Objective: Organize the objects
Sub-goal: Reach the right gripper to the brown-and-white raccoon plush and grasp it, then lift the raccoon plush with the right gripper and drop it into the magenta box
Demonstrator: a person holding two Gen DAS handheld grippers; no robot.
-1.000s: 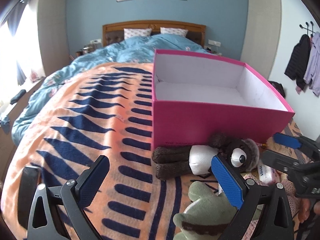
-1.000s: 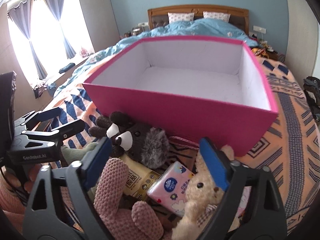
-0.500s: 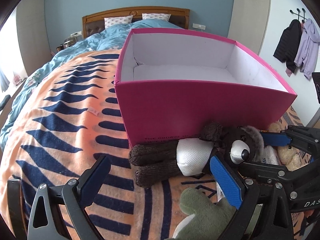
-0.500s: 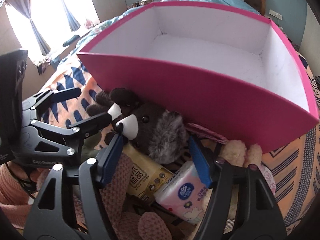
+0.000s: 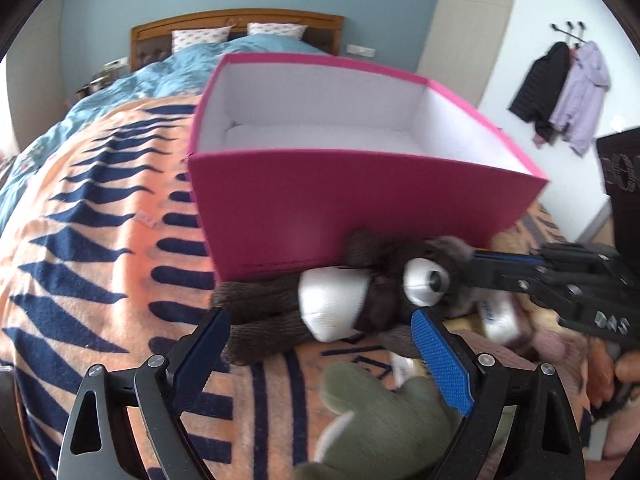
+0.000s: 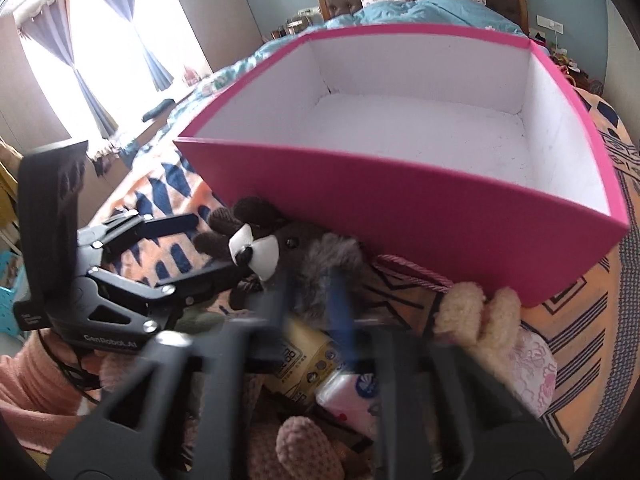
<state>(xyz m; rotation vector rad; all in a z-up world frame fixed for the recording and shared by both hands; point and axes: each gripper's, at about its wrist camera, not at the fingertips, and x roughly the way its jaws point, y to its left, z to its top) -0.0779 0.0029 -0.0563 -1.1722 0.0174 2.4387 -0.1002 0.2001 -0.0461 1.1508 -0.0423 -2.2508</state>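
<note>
Left gripper (image 5: 320, 360): jaws wide and closing, pads clear of the toy.
Brown plush (image 5: 352, 300): dark knitted limbs, white belly and snout, grey fur; lying against the pink box (image 5: 360, 216).
Right gripper (image 6: 312, 304): clamped on its grey fur.

Wooden headboard (image 5: 236, 26) against blue wall; two jackets (image 5: 560, 92) hang on wall hooks; curtained window (image 6: 100, 40) at left

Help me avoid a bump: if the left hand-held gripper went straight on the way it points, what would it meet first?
Most likely the brown plush lying against the pink box. Its legs and white belly sit just beyond the left hand-held gripper, whose jaws are closing with nothing pressed between them. Depth is hard to judge here.
</note>
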